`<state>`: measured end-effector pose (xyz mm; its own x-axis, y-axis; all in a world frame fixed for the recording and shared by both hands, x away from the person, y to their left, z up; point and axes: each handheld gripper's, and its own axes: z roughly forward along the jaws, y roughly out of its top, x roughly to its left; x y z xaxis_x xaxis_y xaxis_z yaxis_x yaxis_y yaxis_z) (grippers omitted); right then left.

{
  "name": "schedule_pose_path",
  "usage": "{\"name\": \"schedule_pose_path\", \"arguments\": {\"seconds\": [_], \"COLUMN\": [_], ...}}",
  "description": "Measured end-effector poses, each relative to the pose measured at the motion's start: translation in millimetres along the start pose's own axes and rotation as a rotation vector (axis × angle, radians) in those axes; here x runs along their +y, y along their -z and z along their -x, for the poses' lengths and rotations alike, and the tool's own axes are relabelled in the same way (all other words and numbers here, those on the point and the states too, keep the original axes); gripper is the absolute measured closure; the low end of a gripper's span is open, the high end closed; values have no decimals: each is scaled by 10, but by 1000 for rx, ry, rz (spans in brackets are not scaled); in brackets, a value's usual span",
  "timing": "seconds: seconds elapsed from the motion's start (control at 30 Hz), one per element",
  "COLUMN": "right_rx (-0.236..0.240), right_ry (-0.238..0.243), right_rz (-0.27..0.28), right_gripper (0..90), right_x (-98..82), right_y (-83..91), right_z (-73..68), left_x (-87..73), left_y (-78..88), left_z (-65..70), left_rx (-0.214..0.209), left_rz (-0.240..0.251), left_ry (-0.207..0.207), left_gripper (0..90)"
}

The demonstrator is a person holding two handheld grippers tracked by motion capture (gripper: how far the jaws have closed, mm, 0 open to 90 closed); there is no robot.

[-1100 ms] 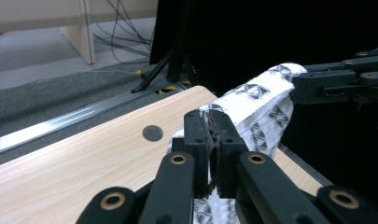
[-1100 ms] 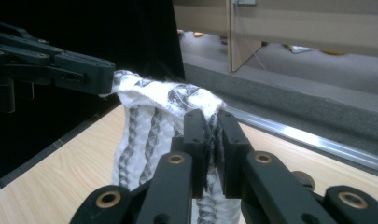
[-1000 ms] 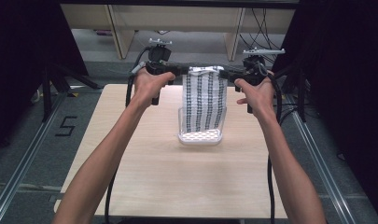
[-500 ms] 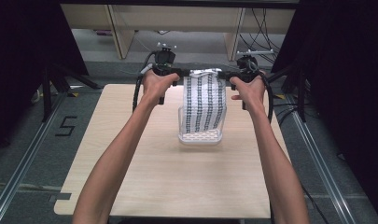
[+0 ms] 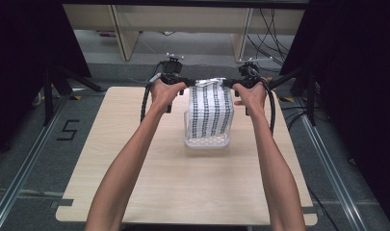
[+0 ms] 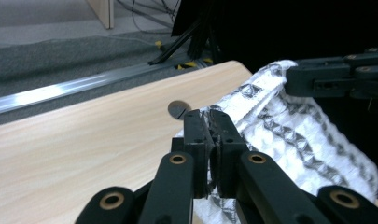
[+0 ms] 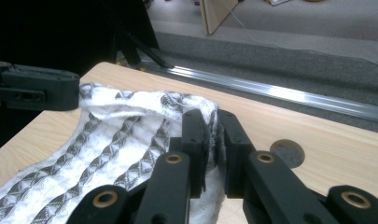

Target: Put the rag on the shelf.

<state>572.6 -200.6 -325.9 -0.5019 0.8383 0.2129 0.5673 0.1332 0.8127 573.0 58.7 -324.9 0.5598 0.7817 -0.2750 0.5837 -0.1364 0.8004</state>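
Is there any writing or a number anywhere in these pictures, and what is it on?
"5": black mark on the grey floor, left of the table in the high view.
No other text: the striped cloth carries a woven pattern and no letters, and the jaws bear no readable marks.

We see bare, sleeveless forearms, and black grippers (image 5: 175,82) with brass-coloured rivets (image 6: 178,159) and black trailing cables (image 5: 144,98).
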Motion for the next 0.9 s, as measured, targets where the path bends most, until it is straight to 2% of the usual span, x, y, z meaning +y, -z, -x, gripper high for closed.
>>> {"name": "schedule_pose_path", "arguments": {"seconds": [0.13,0.27,0.3,0.33,0.47,0.57,0.6,0.73,0.8,0.83,0.9], "right_rx": [7,2,10,8,-4,-10,-5,-9,-4,-3,0], "right_ry": [-20,-18,-35,-21,-20,-47,-42,-37,-43,-45,-47], "right_rz": [-20,-26,-33,-35,-47,-69,-65,-65,-65,-65,-61], "right_gripper": [830,828,823,818,787,747,733,719,707,706,703], "right_x": [-29,-53,-58,-60,-77,-98,-103,-112,-113,-112,-112], "right_y": [-55,-101,-107,-113,-129,-142,-153,-158,-152,-148,-134], "right_z": [-8,-6,-18,-4,8,4,16,27,29,27,18], "left_x": [-31,-39,-44,-50,-93,-124,-130,-138,-137,-132,-129], "left_y": [6,8,5,0,-34,-57,-60,-65,-67,-58,-48], "left_z": [-29,-44,-43,-45,-59,-74,-79,-88,-89,-92,-105], "left_rx": [8,8,13,10,12,24,24,24,28,52,55], "left_rz": [-3,-6,-9,-15,-51,-64,-69,-97,-108,-105,-105], "left_ry": [9,17,20,24,37,48,50,68,71,82,94], "left_gripper": [859,858,857,856,844,833,826,722,626,575,542]}}
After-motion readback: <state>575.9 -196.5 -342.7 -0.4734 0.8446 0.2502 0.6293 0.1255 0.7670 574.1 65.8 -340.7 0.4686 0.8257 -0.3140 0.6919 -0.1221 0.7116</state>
